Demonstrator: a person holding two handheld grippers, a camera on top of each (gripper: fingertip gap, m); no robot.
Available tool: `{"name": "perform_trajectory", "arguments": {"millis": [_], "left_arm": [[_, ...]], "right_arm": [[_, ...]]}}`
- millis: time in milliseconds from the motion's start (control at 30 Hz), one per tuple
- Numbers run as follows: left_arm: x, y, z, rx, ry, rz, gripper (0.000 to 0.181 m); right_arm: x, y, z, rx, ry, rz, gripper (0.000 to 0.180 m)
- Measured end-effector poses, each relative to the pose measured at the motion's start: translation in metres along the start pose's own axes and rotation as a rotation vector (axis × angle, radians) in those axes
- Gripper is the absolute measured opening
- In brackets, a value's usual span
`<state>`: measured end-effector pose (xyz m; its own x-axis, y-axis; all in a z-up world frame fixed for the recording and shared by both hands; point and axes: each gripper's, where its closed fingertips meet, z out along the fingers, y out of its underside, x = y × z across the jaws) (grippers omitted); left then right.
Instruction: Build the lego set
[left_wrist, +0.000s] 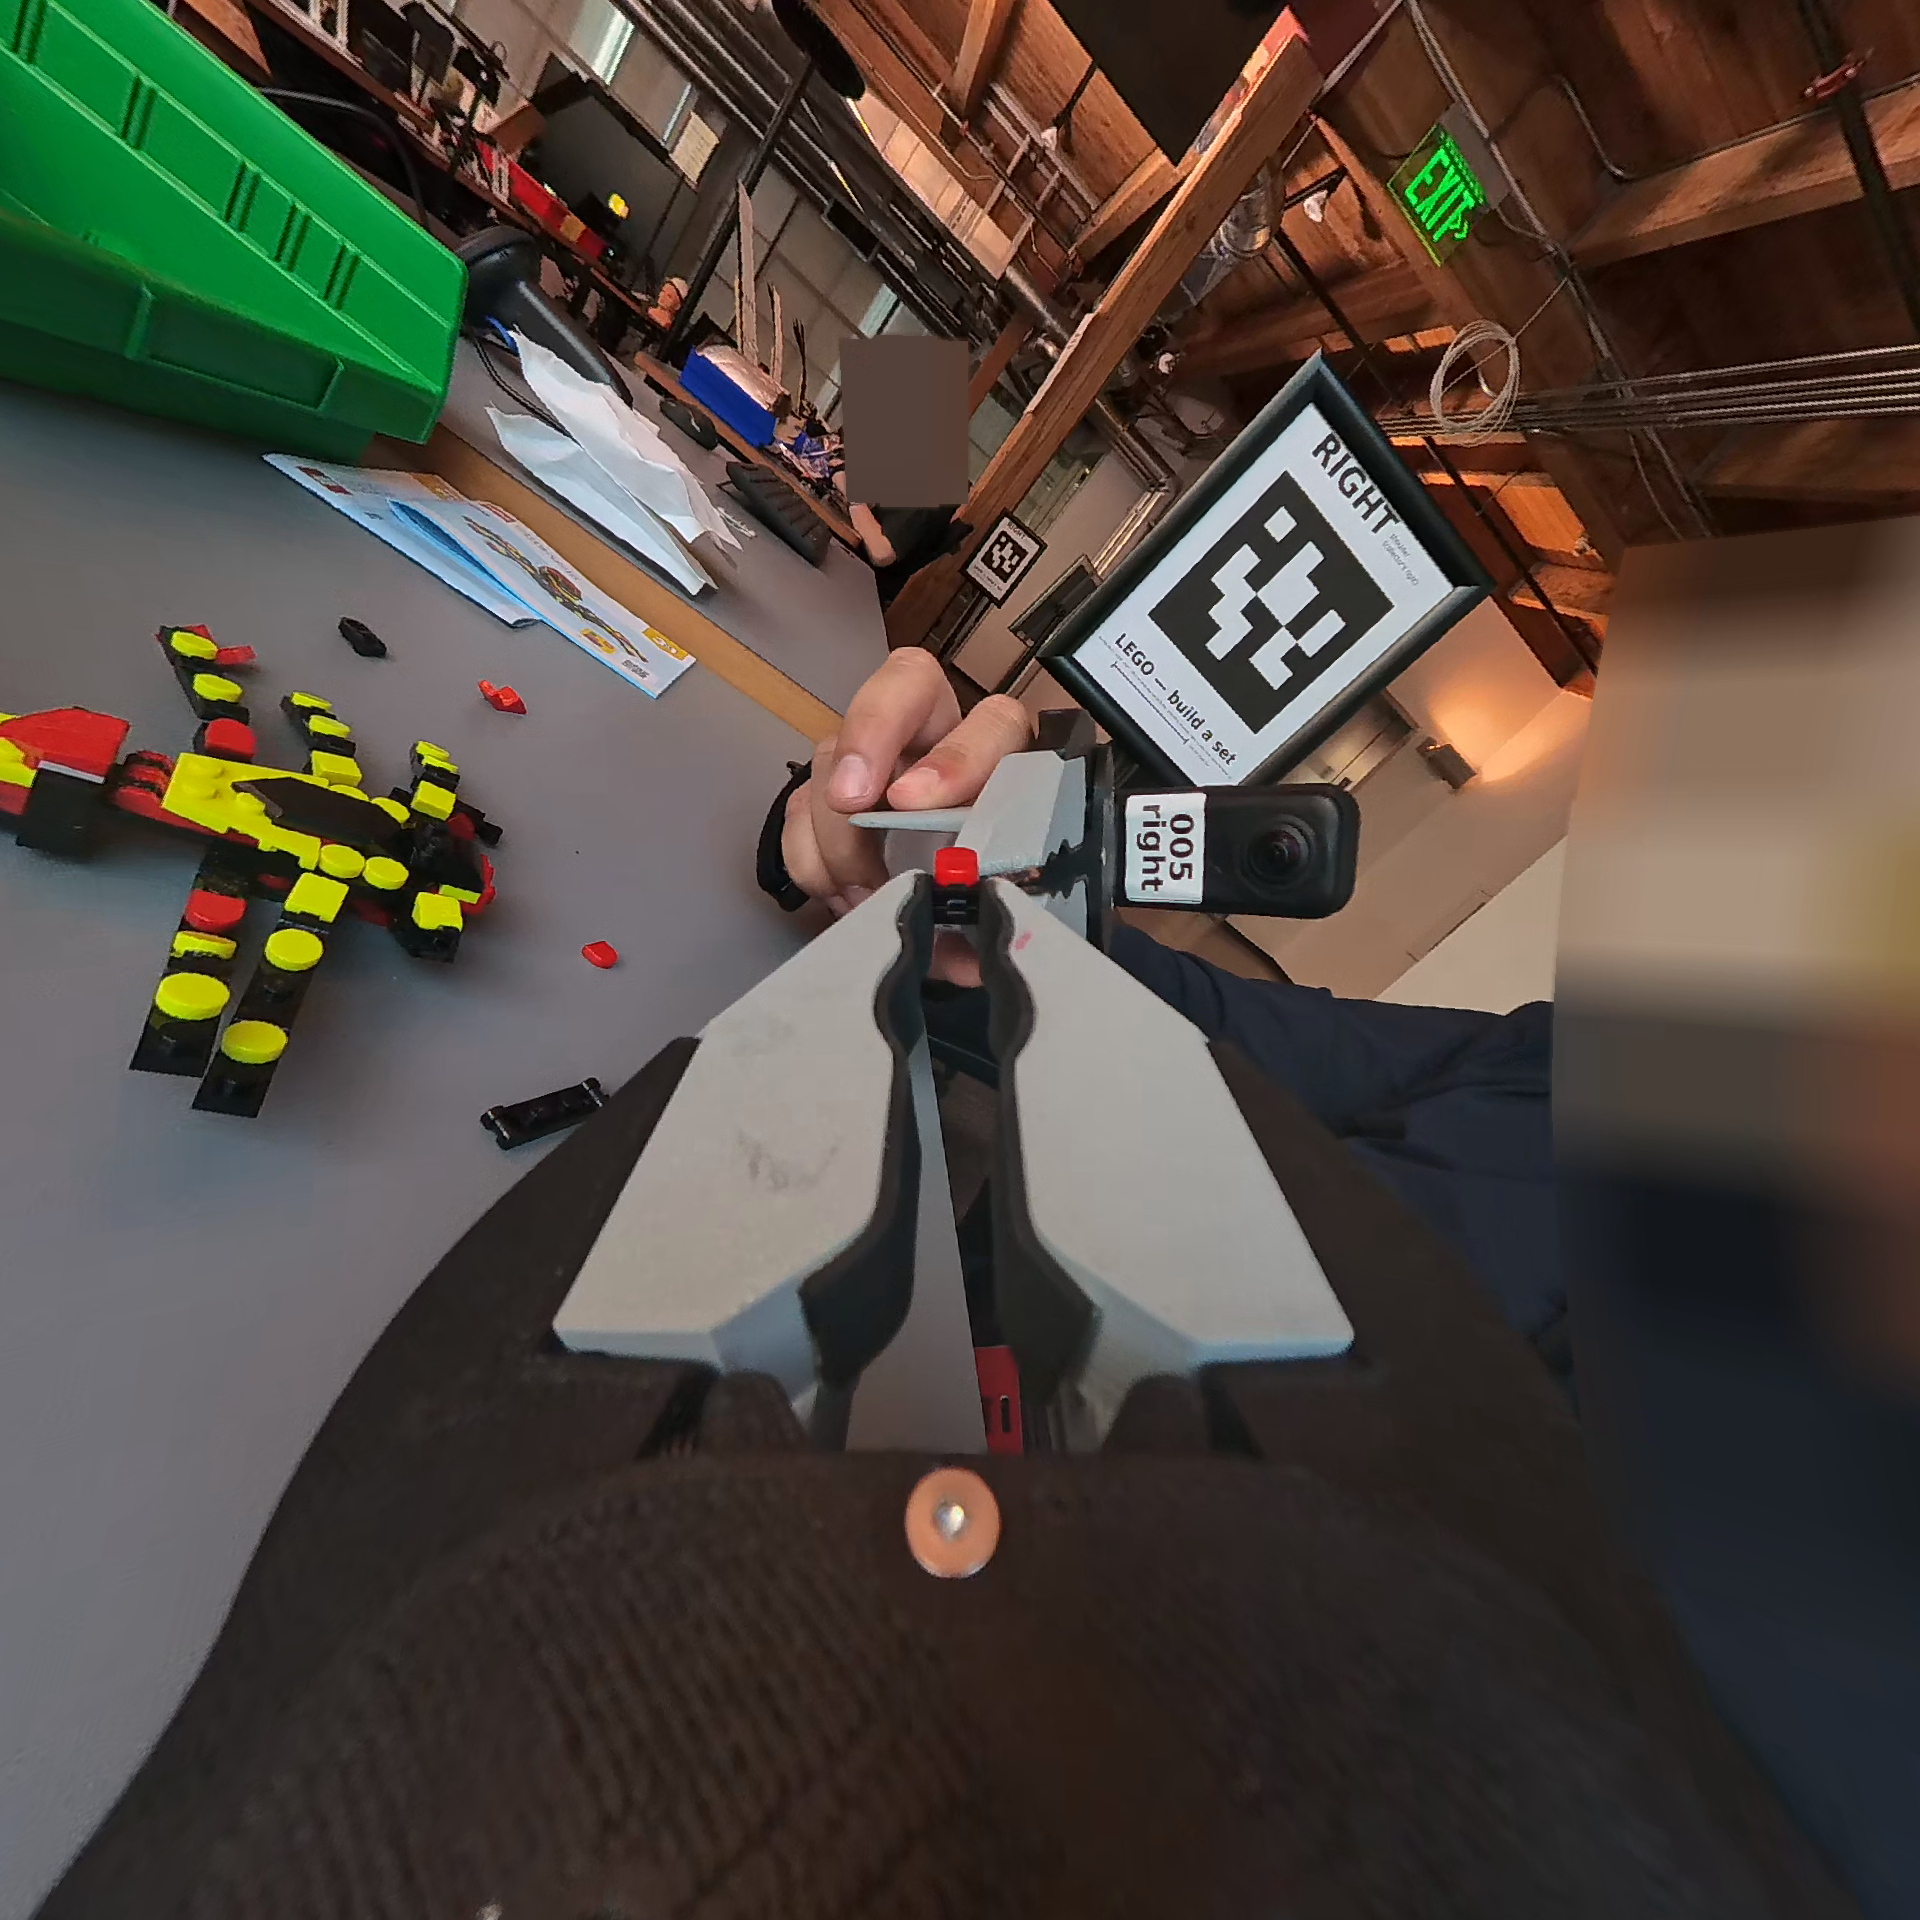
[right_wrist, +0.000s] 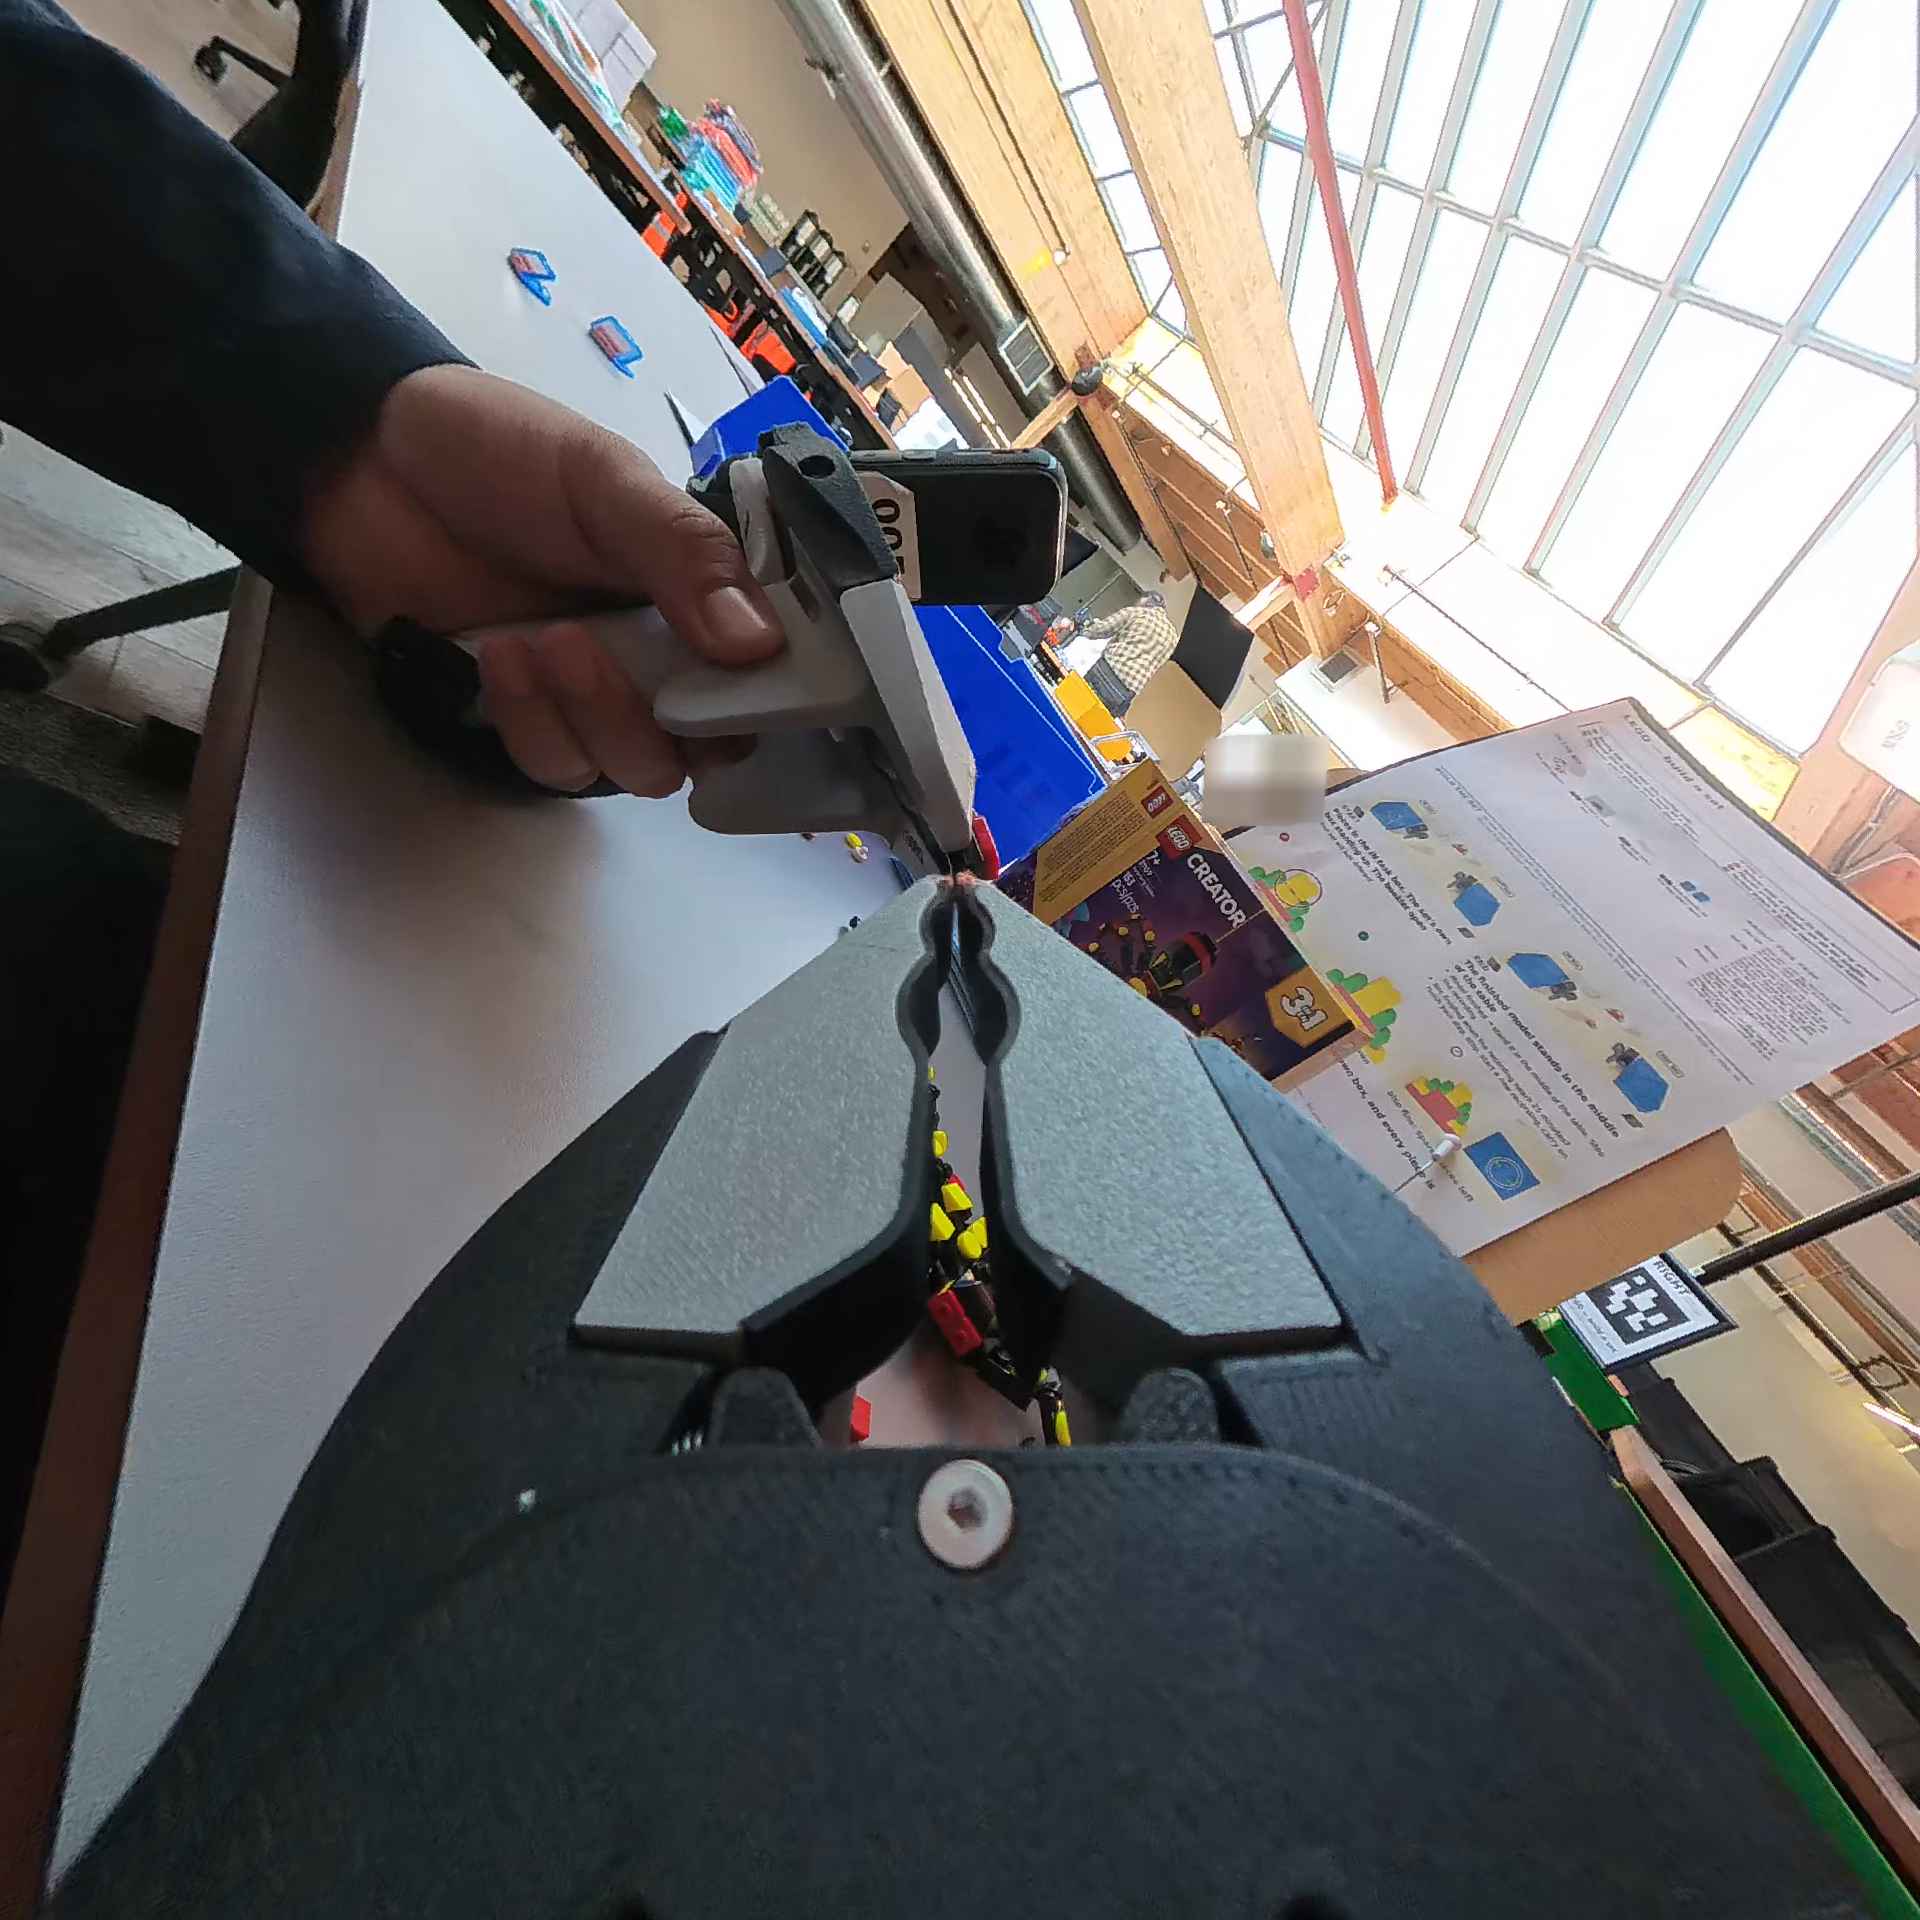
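My left gripper is shut on a small black piece with a red piece sticking out past its tips, held above the grey table. My right gripper is shut and meets it tip to tip, pinching the same red piece. It also shows in the left wrist view, held by a hand. The left gripper shows in the right wrist view, also hand-held. The red, yellow and black lego model lies on the table to the left, partly visible between the right fingers.
Loose pieces lie near the model: two red, a small black one and a long black one. An instruction booklet, green bin, framed marker sign, lego box, instruction sheet and blue bin surround them. Left and right tips are no more than a few centimetres apart.
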<state>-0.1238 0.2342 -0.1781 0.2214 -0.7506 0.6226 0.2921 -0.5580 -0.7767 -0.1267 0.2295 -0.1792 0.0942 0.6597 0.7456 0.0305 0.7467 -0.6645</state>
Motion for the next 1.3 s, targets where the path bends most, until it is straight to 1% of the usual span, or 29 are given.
{"name": "perform_trajectory", "arguments": {"millis": [667,833,933,1100,1200,1300], "left_arm": [[0.0,-0.002,-0.001,0.015,-0.004,0.004,0.005],[-0.004,-0.001,0.0,0.005,-0.026,-0.007,0.005],[-0.001,-0.002,0.001,0.009,-0.006,-0.003,0.004],[-0.002,-0.002,-0.001,-0.007,-0.012,0.029,0.009],[-0.007,-0.004,-0.009,-0.035,-0.071,0.111,0.014],[-0.01,-0.003,-0.015,-0.078,-0.128,0.208,0.009]], "right_arm": [[0.001,0.0,0.002,0.012,-0.009,0.021,0.0],[0.0,0.005,0.001,-0.044,-0.037,-0.013,0.0],[0.001,0.003,-0.001,-0.04,-0.041,-0.019,0.0],[0.001,0.008,0.0,-0.047,-0.096,0.082,0.0],[0.004,0.01,-0.001,-0.037,-0.116,0.16,0.0],[0.008,0.012,-0.002,-0.026,-0.136,0.229,0.0]]}}
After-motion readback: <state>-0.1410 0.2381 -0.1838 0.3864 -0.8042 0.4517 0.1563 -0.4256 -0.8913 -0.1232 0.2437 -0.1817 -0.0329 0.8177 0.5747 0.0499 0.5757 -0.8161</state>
